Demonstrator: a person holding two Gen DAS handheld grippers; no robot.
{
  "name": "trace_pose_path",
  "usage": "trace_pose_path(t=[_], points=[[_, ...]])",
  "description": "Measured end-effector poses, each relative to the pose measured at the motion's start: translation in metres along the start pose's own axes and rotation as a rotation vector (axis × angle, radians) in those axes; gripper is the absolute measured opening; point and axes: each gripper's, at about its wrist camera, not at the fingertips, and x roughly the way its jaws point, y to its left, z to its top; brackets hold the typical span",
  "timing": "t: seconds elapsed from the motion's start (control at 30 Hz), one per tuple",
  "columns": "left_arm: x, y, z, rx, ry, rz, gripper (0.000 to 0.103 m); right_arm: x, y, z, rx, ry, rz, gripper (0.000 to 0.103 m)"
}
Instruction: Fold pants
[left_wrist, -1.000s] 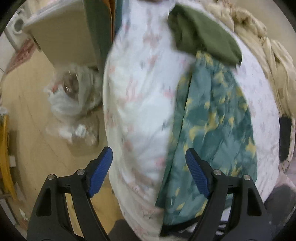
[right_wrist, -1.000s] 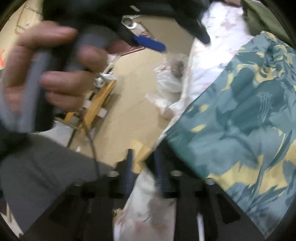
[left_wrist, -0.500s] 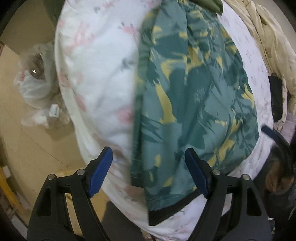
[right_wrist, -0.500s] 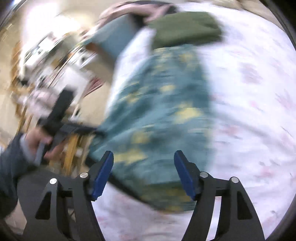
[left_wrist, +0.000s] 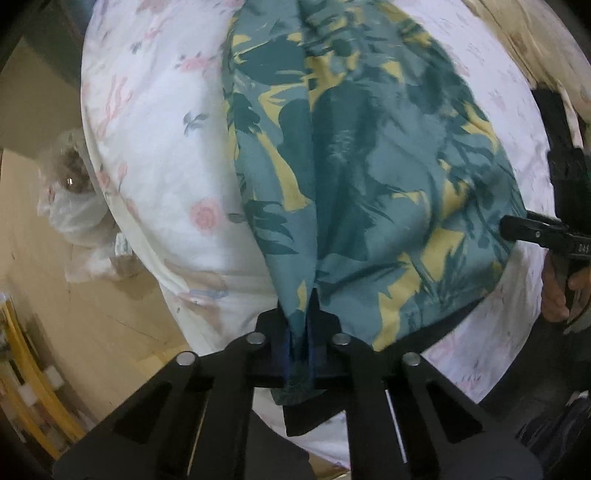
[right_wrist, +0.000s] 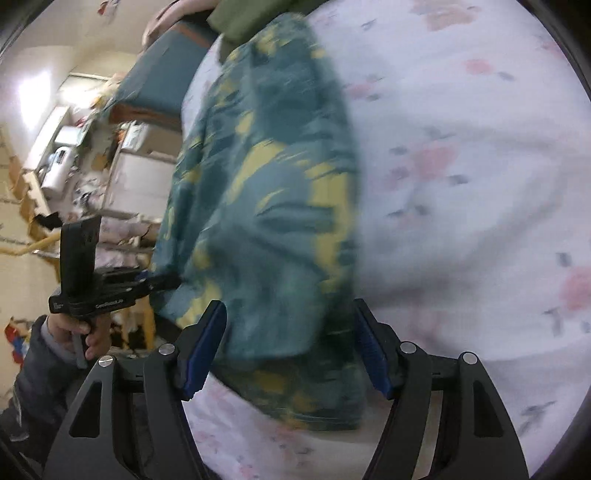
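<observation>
Clamping the pants (left_wrist: 369, 177), left gripper (left_wrist: 299, 347); right gripper (right_wrist: 288, 350) fingers apart.

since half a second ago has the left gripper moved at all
Yes. The left gripper has gone forward to the near hem of the teal pants on the floral sheet, and its jaws, open then, are now shut on that hem.

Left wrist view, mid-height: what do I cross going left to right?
Plastic bag on the floor → floral bedsheet → teal-and-yellow pants → right gripper, reaching in at the pants' right edge.
</observation>
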Motion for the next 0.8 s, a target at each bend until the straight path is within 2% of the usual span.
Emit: trace_pose_path(t=[0.1, 0.13, 0.17, 0.23, 0.33, 0.37, 0.47, 0.7, 0.8], points=[[-0.007, -0.008, -0.004, 0.013, -0.009, 0.028, 0.002, 0.015, 0.008, 0.001, -0.027, 0.013, -0.005, 0.047], [-0.01, -0.008, -0.004, 0.007, -0.021, 0.049, 0.002, 0.02, 0.006, 0.001, -0.014, 0.018, -0.009, 0.024], [-0.015, -0.012, -0.005, 0.0, -0.03, 0.041, 0.002, 0.023, 0.006, 0.002, 0.011, 0.017, -0.009, 0.013], [-0.032, -0.018, -0.008, -0.012, -0.076, 0.04, 0.002, 0.014, 0.008, 0.0, 0.048, -0.005, 0.024, 0.01], [-0.067, -0.028, -0.02, -0.053, -0.154, -0.022, 0.002, -0.019, 0.033, -0.003, -0.015, -0.069, 0.042, 0.009], [-0.082, -0.034, -0.026, -0.058, -0.186, -0.067, 0.002, -0.03, 0.04, -0.004, -0.027, -0.084, 0.053, 0.009], [-0.118, -0.05, -0.037, -0.062, -0.29, -0.115, 0.002, -0.079, 0.069, -0.008, -0.077, -0.162, 0.094, 0.009], [-0.238, -0.089, -0.08, -0.095, -0.649, -0.316, 0.002, -0.21, 0.141, -0.029, -0.22, -0.345, 0.166, 0.009], [-0.277, -0.104, -0.084, -0.094, -0.748, -0.368, 0.002, -0.26, 0.166, -0.038, -0.253, -0.414, 0.185, 0.009]])
